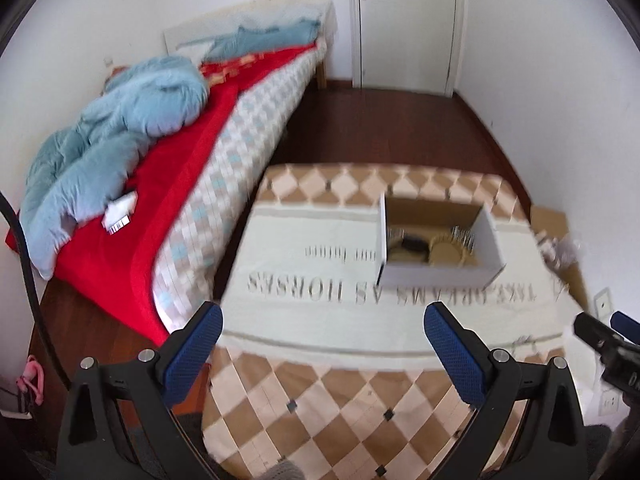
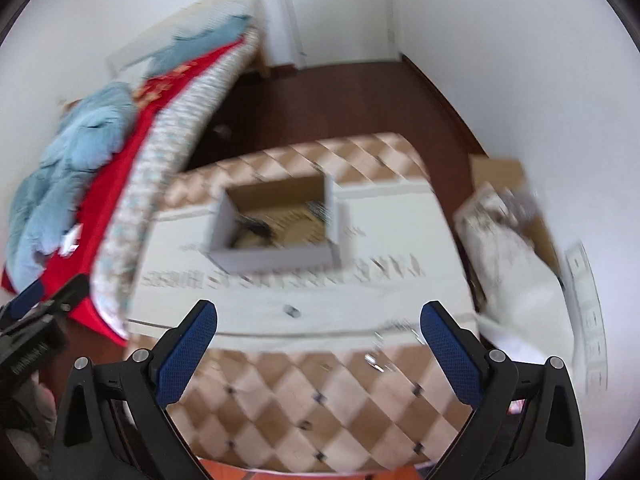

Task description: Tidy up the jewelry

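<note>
A white cardboard box point(image 1: 436, 270) stands on a table under a checkered cloth point(image 1: 320, 392). Inside it lie round tan pieces, a black piece and silvery bits. In the right wrist view the same box point(image 2: 276, 258) sits beyond my fingers. Small silvery pieces point(image 2: 292, 311) and a thin chain point(image 2: 400, 325) lie loose on the cloth, blurred. My left gripper point(image 1: 324, 320) hangs open above the cloth's near part with nothing between its blue pads. My right gripper point(image 2: 318, 316) is also open and holds nothing. Each gripper shows at the edge of the other's view.
A bed point(image 1: 224, 152) with a red blanket and a blue duvet point(image 1: 120, 120) runs along the table's left side. A brown cardboard box point(image 2: 504, 176) and a white bag point(image 2: 516, 264) sit to the right, by wall sockets point(image 2: 588, 300). A white door point(image 1: 404, 20) stands at the far end.
</note>
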The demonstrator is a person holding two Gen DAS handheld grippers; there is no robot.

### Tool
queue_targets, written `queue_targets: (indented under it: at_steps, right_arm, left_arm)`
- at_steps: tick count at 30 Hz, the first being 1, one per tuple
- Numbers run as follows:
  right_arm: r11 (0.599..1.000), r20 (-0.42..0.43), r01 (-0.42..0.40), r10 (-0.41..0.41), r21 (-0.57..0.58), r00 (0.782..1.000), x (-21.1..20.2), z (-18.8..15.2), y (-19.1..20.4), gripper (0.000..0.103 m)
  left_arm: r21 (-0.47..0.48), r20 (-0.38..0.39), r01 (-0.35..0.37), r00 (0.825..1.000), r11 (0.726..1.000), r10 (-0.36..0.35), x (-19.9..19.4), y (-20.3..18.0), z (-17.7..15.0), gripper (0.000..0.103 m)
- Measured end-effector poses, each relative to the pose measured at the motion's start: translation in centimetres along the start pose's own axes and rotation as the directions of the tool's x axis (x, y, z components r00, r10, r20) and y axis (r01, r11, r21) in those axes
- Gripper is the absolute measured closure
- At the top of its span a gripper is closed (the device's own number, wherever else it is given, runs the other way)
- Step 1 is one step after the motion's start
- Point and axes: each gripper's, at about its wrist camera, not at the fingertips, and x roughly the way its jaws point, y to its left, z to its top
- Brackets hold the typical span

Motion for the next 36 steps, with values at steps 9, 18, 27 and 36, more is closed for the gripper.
queue_targets:
  at_steps: [9, 18, 27, 36]
  right_arm:
    - [0.974, -0.176, 0.066, -0.028, 0.216, 0.984, 10.3, -4.6, -10.2, 0.04]
    - [0.986, -0.169, 0.167, -0.165, -0.005, 0.972, 16.3, -3.9, -9.0, 0.042]
    - [0.983, -0.137, 0.148, -0.163, -0.11, 0.977, 15.9, -4.3, -7.4, 0.101]
    - [0.991, -0.159, 0.11, -0.098, 0.072, 0.982, 14.3, -4.0, -12.5, 0.101]
  left_arm:
    - [0.053, -0.158, -0.082, 0.983, 0.995, 0.09, 7.1, -1.9, -4.5, 0.0]
    - [0.12, -0.253, -0.084, 0.961, 0.989, 0.112, 12.3, -4.3, -5.2, 0.0]
    - [0.17, -0.305, 0.104, 0.951, 0.98, -0.049, 13.7, -9.7, -5.4, 0.001]
    - [0.232, -0.377, 0.3, 0.905, 0.925, -0.199, 12.6, -16.8, -8.2, 0.004]
